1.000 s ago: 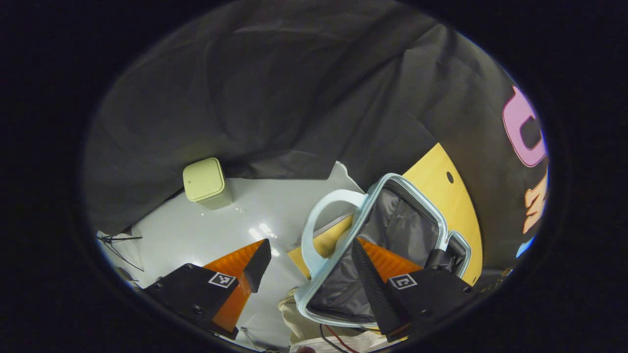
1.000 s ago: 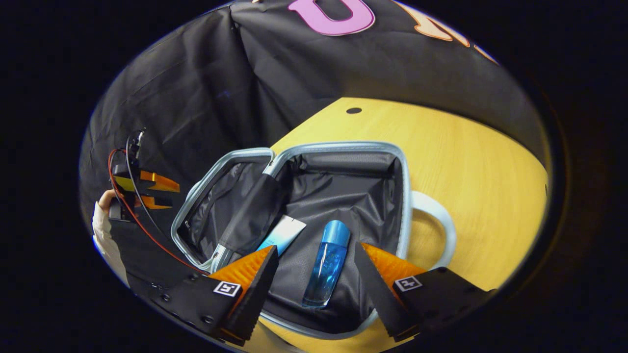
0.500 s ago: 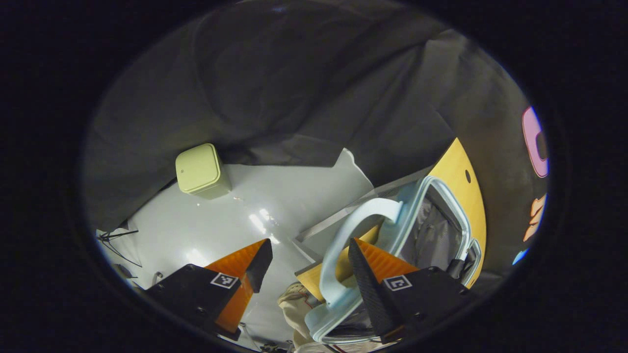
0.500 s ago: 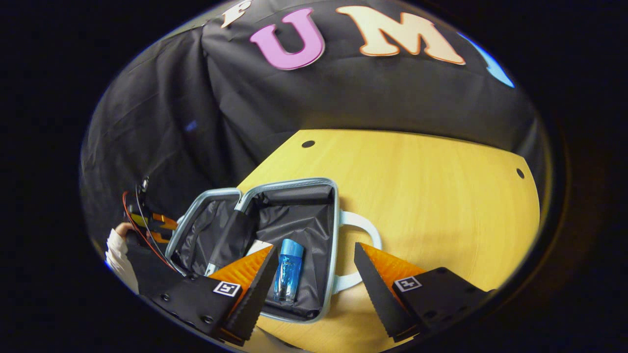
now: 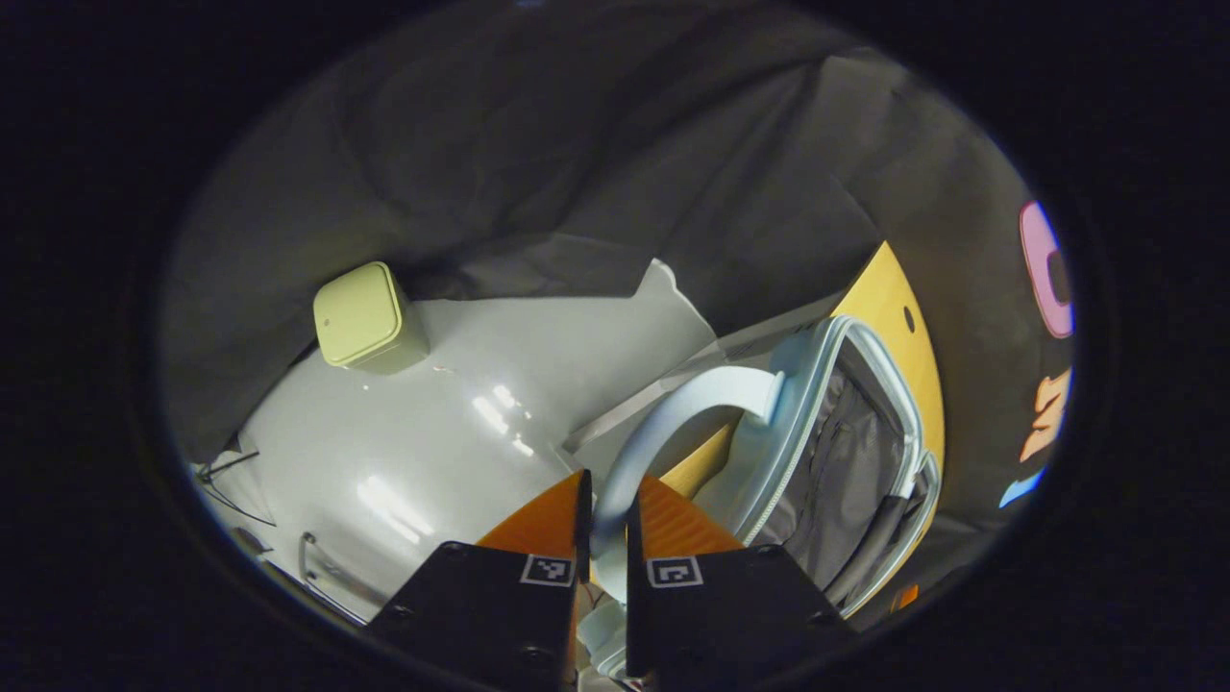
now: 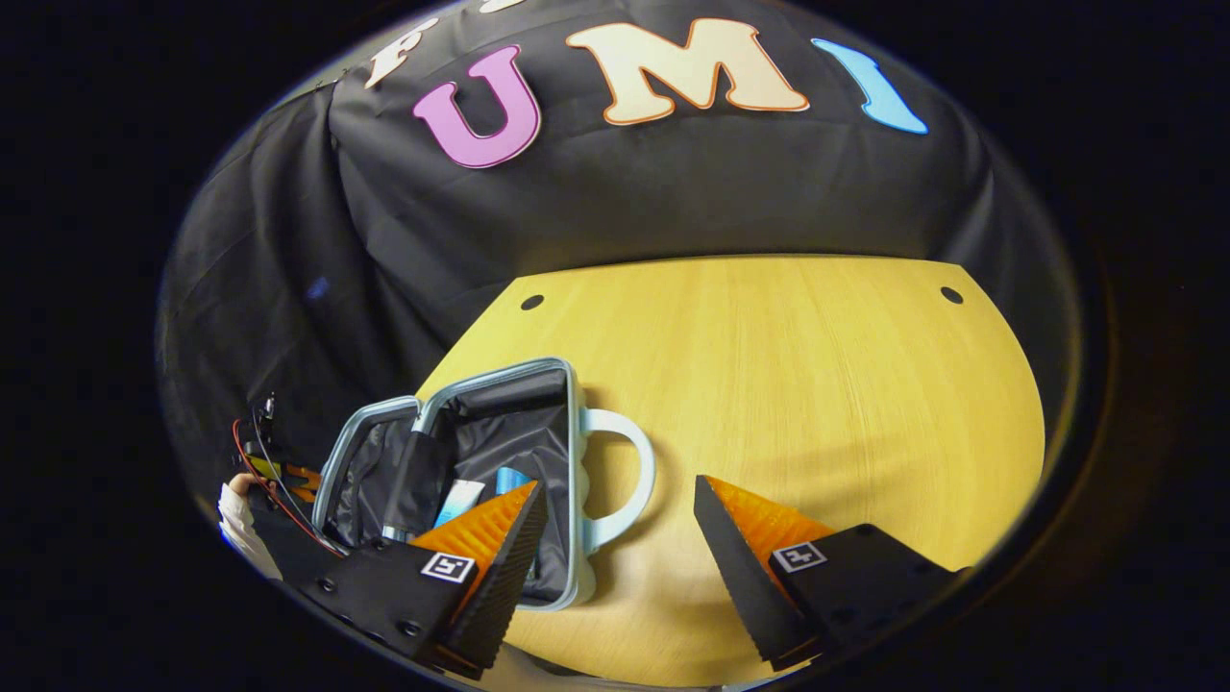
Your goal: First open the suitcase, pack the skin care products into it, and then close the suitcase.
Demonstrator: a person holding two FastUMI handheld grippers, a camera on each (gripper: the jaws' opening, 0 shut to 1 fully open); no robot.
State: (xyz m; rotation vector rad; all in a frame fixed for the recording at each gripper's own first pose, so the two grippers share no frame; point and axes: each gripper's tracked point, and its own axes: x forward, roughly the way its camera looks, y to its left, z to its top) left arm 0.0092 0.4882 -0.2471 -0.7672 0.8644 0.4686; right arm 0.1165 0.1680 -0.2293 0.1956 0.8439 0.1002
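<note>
Left gripper view: the left tool [image 5: 607,509] has its two orange fingers drawn together on the pale blue handle [image 5: 673,423] of the suitcase lid [image 5: 846,442], one finger on each side of the loop. The lid stands tilted up past the desk's [image 5: 889,298] left edge, its grey lining facing the camera. Below lies a glossy white floor [image 5: 461,413] with a small pale green bin [image 5: 360,315] against the dark cloth.

Right gripper view: the right tool [image 6: 615,529] hangs empty over the bare wooden desk, fingers well apart, just to the right of the suitcase [image 6: 480,481]. The case lies open at the desk's left edge, base handle [image 6: 625,481] pointing right. Inside the base a white tube [image 6: 459,500] and a blue bottle [image 6: 507,478] rest on the dark lining (the bottle is partly hidden behind the tool's left finger). A sleeve and the other tool show at the far left, by the lid.

Assessment: packing appears done; closing is the step in hand. Risks:
- The handle may slip between the fingers as the lid swings, letting it drop.
- The case sits at the desk edge; an outward pull on the lid could drag it off.
- The loose inner flap [image 6: 415,471] could catch in the rim and prevent full closure.
</note>
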